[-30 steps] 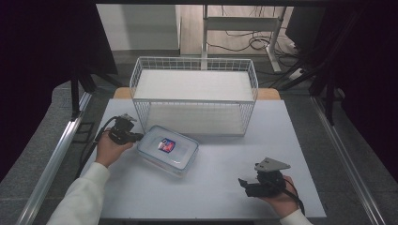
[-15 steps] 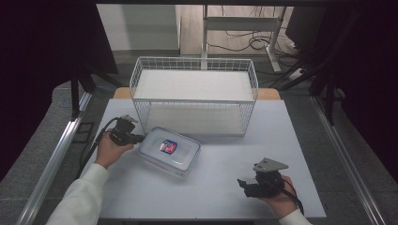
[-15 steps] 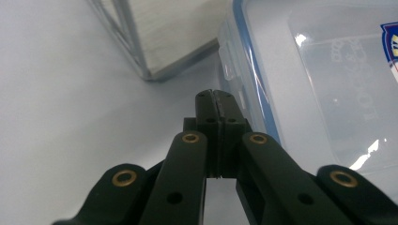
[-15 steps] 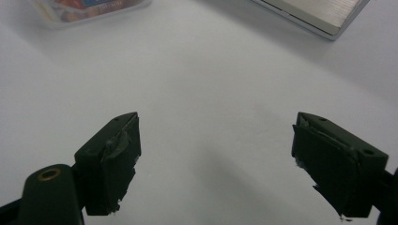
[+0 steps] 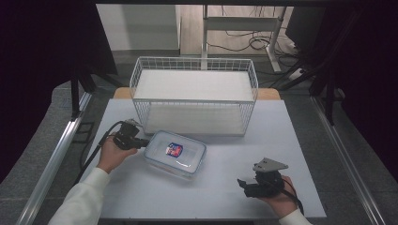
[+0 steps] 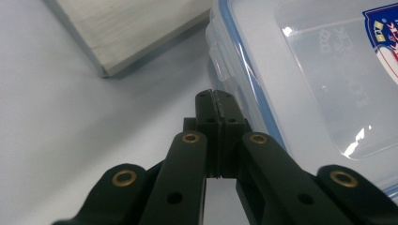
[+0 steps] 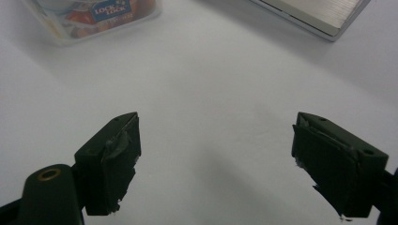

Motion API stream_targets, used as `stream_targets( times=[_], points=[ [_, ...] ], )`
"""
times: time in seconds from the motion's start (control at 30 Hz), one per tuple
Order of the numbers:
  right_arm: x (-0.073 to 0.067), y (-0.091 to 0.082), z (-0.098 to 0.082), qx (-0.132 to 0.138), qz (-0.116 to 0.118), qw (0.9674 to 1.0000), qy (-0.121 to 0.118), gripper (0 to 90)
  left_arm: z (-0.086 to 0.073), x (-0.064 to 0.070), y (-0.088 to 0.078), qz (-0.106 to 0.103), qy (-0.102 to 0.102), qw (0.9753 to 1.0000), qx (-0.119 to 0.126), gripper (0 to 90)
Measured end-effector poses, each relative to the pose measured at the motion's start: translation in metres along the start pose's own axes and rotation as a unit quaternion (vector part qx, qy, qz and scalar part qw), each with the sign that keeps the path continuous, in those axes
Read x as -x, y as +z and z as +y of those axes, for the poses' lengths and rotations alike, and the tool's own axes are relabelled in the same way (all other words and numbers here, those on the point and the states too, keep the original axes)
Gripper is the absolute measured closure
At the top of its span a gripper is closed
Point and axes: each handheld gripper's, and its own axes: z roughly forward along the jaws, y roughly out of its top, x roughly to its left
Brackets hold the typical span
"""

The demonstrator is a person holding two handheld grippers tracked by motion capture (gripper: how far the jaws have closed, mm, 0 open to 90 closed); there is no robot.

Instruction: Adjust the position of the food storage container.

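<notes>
Box (image 5: pixel 175 153) is lying lidded on the table (image 5: pixel 300 154), in front of the wire basket (image 5: pixel 195 93). I'm keeping my left gripper (image 6: pixel 216 98) at its left end, jaws pressed together with nothing between them, tips beside the side latch (image 6: pixel 220 63). Pushing from there, I'm likely sliding the whole box instead of working the clip, since nothing is bracing it. I'm resting my right gripper (image 7: pixel 216 159) well apart, jaws spread over bare table. I'm not seeing whether the tips touch the box, or what is inside it.
</notes>
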Motion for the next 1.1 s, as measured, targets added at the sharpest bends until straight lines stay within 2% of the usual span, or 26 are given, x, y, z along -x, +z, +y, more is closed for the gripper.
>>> stream_targets(
  times=[0.33,1.1],
  points=[
    [0.0,0.0,0.0,0.0,-0.001,1.0,0.0,15.8,-0.001,0.006,0.001,-0.012,0.001,0.9999,-0.002,90.0],
    [0.0,0.0,0.0,0.0,0.0,1.0,0.0,15.8,-0.005,0.028,0.005,-0.036,0.02,0.9991,-0.011,90.0]
  ],
)
